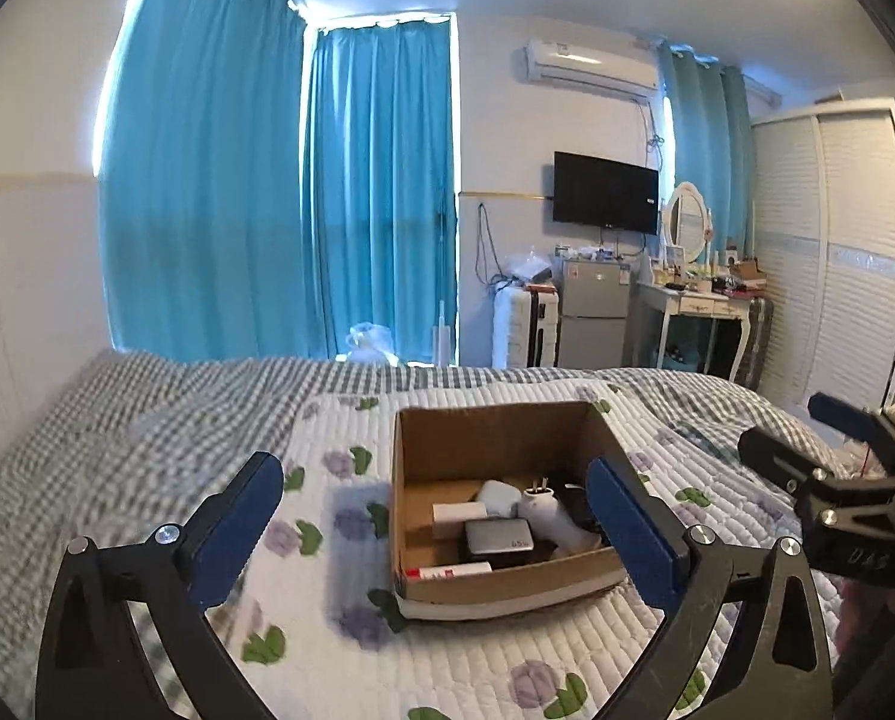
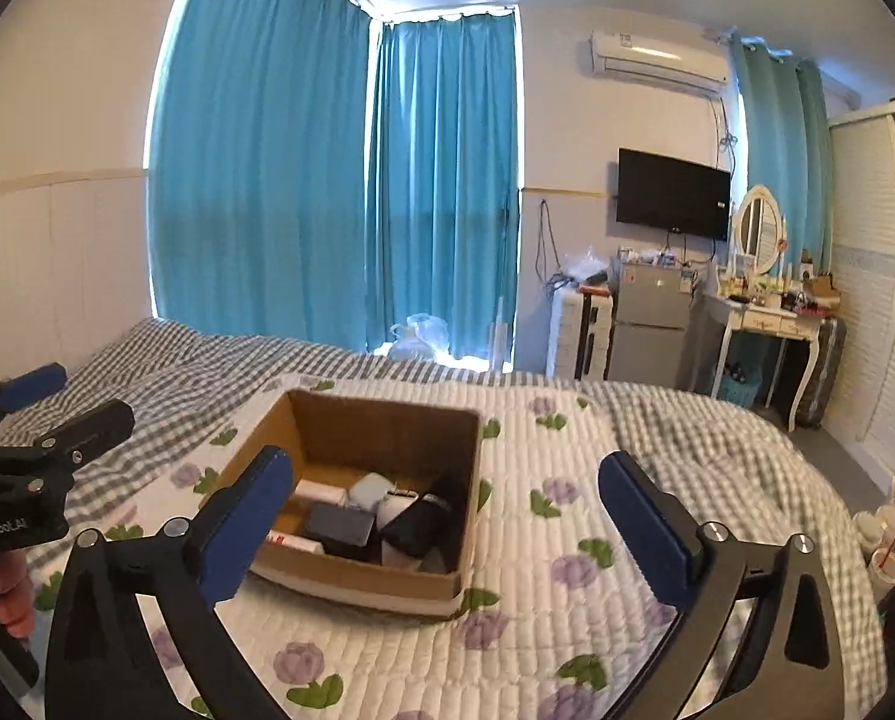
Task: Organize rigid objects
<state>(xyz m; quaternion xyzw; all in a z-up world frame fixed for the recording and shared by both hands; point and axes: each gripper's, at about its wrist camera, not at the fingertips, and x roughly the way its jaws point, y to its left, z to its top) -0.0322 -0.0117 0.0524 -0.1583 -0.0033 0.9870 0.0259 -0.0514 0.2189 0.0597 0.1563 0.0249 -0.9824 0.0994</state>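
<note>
An open cardboard box sits on the flowered quilt; it also shows in the right wrist view. Inside lie several rigid objects: a silver device, a white charger plug, a white box, a white rounded case, a red-and-white packet and a black object. My left gripper is open and empty, held above the box's near side. My right gripper is open and empty, above the box's right side. Each gripper shows at the edge of the other's view.
The quilt covers a bed with a grey checked sheet. Beyond the bed stand blue curtains, a small fridge, a dressing table and a wardrobe. A cup with a straw stands at the right.
</note>
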